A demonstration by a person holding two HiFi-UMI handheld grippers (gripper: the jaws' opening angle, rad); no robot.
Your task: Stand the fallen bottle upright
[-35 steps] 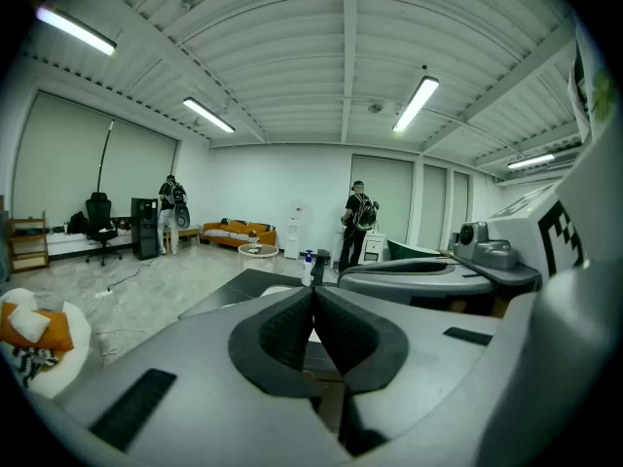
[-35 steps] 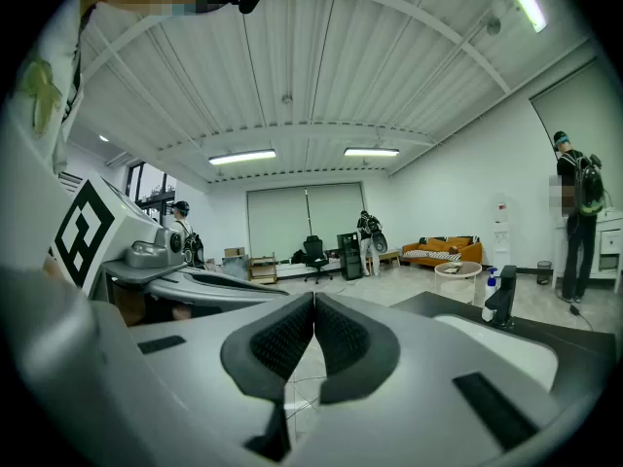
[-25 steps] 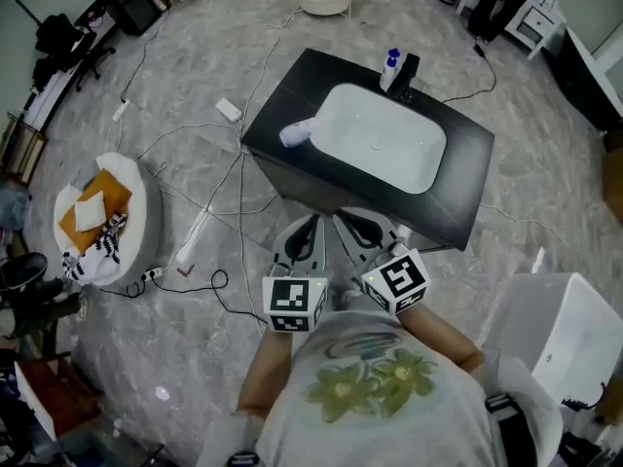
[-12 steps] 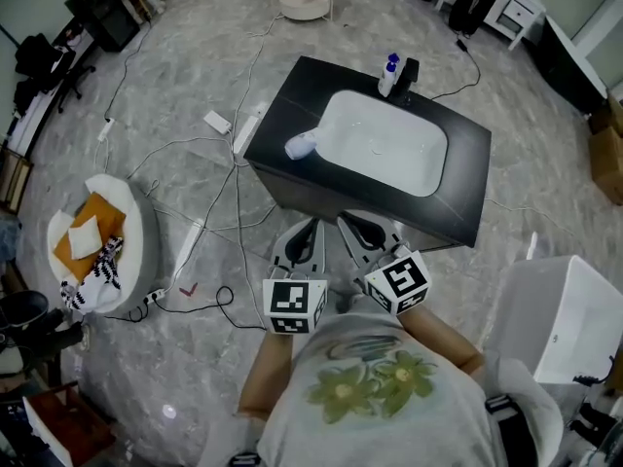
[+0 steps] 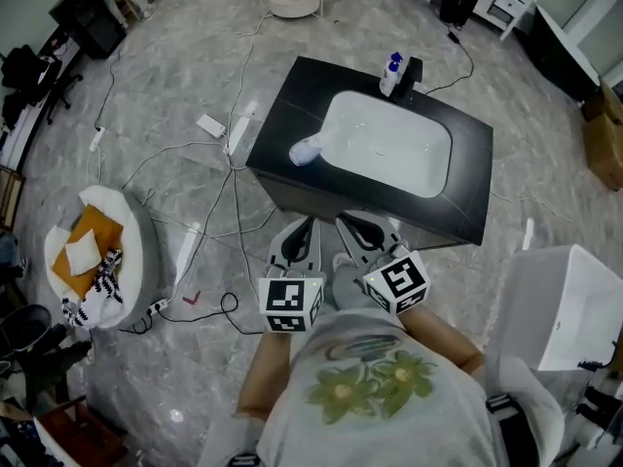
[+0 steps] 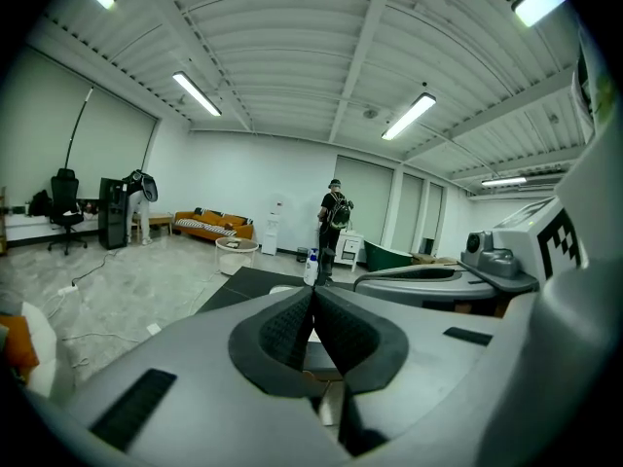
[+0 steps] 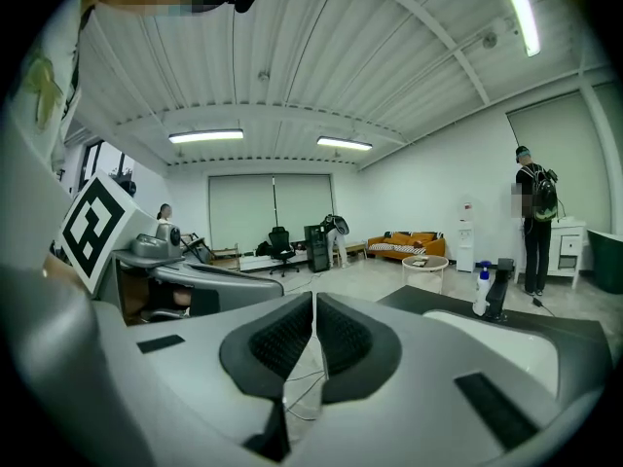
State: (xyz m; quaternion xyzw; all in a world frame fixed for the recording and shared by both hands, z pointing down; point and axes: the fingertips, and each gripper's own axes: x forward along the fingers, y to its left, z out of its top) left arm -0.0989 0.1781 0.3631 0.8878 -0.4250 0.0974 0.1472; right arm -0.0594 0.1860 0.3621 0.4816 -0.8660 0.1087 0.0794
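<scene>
The fallen bottle [image 5: 305, 150] is seen lying on its side near the counter's [image 5: 467, 197] left edge, just beside the left rim of the basin [image 5: 389, 149]. It is not yet touched by either tool.

The left gripper [image 5: 302, 236] and the right gripper [image 5: 355, 230] are held side by side off the counter's near edge, above the floor and well apart from the bottle. In each gripper view the jaws are pressed together with nothing between them.

The step in hand is judged to be the approach, since no grasp is yet begun. For the next move, one gripper would have to be carried over the near edge towards the left edge, its jaws spread wide enough for the bottle's body, and then closed across it. Only then could the bottle be tipped onto its base. Care would be needed so that the bottle is not rolled into the basin.

By count, two bottles are seen: the fallen one and an upright bottle [image 5: 391, 72] at the far edge. One faucet [image 5: 411, 70] stands just beside that upright bottle. One basin and two grippers are counted.
</scene>
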